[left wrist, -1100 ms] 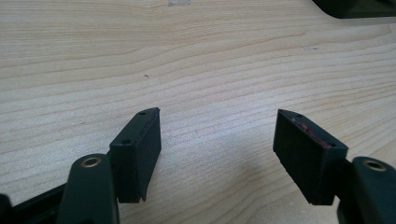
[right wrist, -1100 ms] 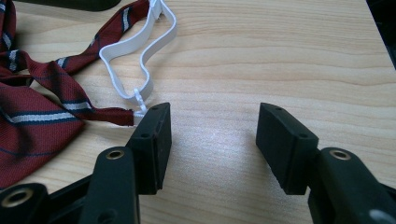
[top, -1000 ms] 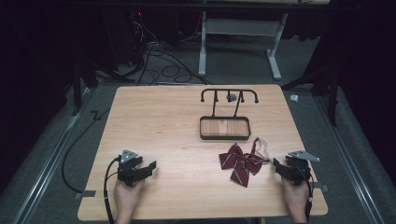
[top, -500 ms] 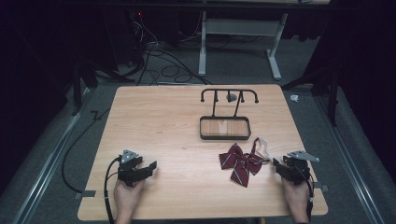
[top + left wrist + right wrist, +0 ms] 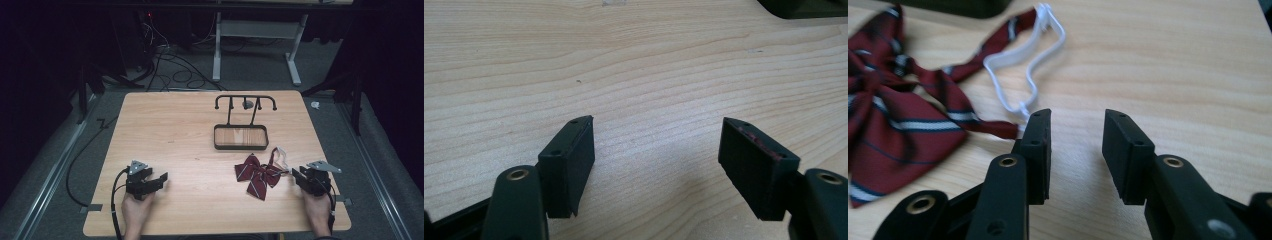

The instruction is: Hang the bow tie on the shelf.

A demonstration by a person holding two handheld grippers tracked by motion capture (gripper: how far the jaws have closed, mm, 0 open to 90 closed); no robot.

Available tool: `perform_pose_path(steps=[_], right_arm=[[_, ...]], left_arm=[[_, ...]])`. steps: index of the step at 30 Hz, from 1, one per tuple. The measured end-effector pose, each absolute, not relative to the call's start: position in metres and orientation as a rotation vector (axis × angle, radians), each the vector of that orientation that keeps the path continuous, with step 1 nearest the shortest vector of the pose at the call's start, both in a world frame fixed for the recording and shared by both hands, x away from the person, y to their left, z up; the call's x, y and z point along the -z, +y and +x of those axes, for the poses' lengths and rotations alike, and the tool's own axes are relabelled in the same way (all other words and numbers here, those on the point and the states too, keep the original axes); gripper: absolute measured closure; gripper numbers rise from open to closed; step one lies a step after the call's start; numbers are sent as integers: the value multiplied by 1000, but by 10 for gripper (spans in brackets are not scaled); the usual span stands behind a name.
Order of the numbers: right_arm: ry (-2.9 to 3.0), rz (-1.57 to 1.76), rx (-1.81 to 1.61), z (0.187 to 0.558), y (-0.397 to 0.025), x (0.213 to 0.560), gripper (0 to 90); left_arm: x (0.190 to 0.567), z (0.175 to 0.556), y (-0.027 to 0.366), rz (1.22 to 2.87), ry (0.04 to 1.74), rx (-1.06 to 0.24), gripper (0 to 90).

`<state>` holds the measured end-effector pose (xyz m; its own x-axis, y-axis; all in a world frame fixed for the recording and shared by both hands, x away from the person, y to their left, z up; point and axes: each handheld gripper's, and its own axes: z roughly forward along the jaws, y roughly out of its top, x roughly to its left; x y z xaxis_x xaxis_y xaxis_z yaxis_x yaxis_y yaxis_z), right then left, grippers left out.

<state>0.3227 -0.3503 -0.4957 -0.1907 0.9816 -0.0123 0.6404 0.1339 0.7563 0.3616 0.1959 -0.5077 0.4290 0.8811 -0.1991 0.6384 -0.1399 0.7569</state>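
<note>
Nearest, by the front edge of the worktop [image 5: 165,120], sit two grippers, one in each hand. The left gripper [image 5: 161,178], near the front-left corner, has its jaws spread wide over bare wood with nothing between them. The right gripper [image 5: 1075,150], near the front-right corner, has its jaws apart at a narrower gap, also holding nothing.

Just beyond the right gripper lies one bow tie [image 5: 257,174], dark red with pale stripes, flat on the worktop toward the front-right; one white strap loop [image 5: 1023,65] trails from it, and its near end lies just beside the right gripper's left jaw.

The likely slip is at that strap; it is thin and lies flat, so jaws closing from this angle may pinch only the wood or catch the loop off-centre, and the tie would then swing or drag when lifted. A grip on the slack fabric could bunch it and let it fall.

Farther, past the worktop's middle, stands one dark tray [image 5: 218,145]; behind it, one hook rack [image 5: 245,100] with several prongs, toward the far edge.
</note>
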Motion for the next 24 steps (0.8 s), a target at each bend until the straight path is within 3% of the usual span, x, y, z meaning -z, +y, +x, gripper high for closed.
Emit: perform_pose_path(steps=[9,24], right_arm=[[1961,1443,-929,317,-337,482,677],[2060,1391,-941,330,-316,488,706]], left_arm=[[508,362,196,1865,1293,-375,313],[508,362,196,1863,1294,-373,312]])
